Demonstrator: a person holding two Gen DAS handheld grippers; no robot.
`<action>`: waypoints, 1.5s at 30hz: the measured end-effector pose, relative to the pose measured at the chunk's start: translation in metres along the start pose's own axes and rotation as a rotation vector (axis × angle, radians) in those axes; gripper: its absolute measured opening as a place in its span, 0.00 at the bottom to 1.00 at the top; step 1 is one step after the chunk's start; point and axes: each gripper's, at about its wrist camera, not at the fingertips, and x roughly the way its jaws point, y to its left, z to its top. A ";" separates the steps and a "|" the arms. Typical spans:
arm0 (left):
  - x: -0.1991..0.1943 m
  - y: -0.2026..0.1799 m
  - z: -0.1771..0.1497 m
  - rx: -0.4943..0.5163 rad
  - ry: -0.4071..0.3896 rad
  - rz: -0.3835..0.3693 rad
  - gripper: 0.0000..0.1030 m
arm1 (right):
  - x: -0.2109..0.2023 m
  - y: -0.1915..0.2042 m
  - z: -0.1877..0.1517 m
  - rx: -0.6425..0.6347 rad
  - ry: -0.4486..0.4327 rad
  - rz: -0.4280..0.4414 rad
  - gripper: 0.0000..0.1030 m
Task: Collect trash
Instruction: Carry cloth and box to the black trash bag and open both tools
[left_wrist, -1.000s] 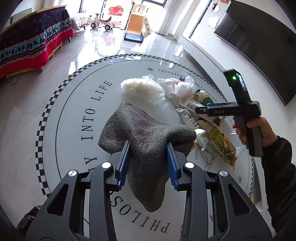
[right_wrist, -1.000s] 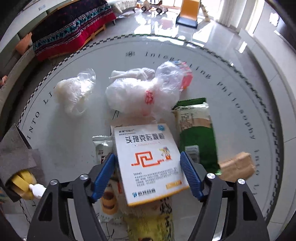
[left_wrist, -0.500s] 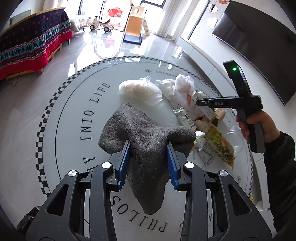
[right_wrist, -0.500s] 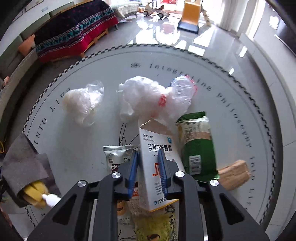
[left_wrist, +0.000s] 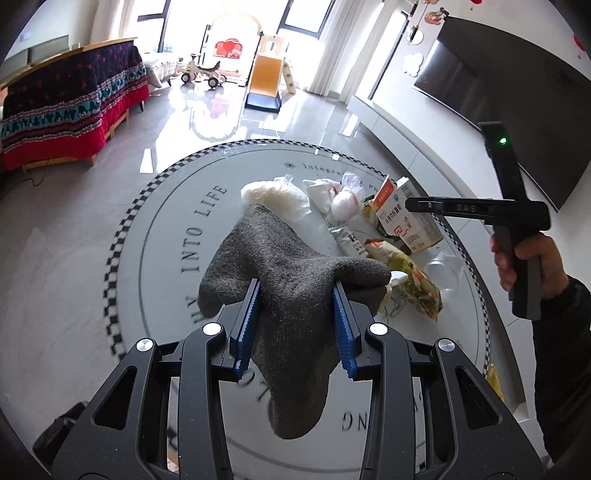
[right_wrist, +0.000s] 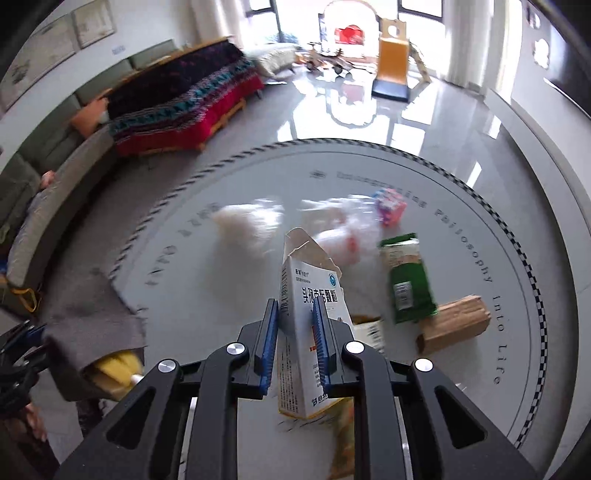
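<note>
Right gripper (right_wrist: 294, 341) clamps medicine box (right_wrist: 312, 317) upright above round table (right_wrist: 461, 221); green packet (right_wrist: 406, 280) beside cardboard box (right_wrist: 454, 323).

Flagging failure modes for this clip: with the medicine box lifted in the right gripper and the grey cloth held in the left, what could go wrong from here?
1. The right gripper pinches the medicine box across its thin faces; its top flap is torn open, so the card might crush or slip.
2. The grey cloth in the left gripper hangs low and could drag over the snack wrapper on the table.
</note>
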 end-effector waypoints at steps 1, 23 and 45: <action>-0.005 0.001 -0.004 -0.003 -0.004 0.003 0.36 | -0.002 0.009 -0.002 -0.010 -0.003 0.011 0.20; -0.158 0.072 -0.154 -0.161 -0.077 0.232 0.36 | -0.042 0.287 -0.096 -0.368 -0.007 0.344 0.20; -0.214 0.194 -0.330 -0.544 0.043 0.557 0.45 | -0.015 0.501 -0.202 -0.623 0.165 0.571 0.43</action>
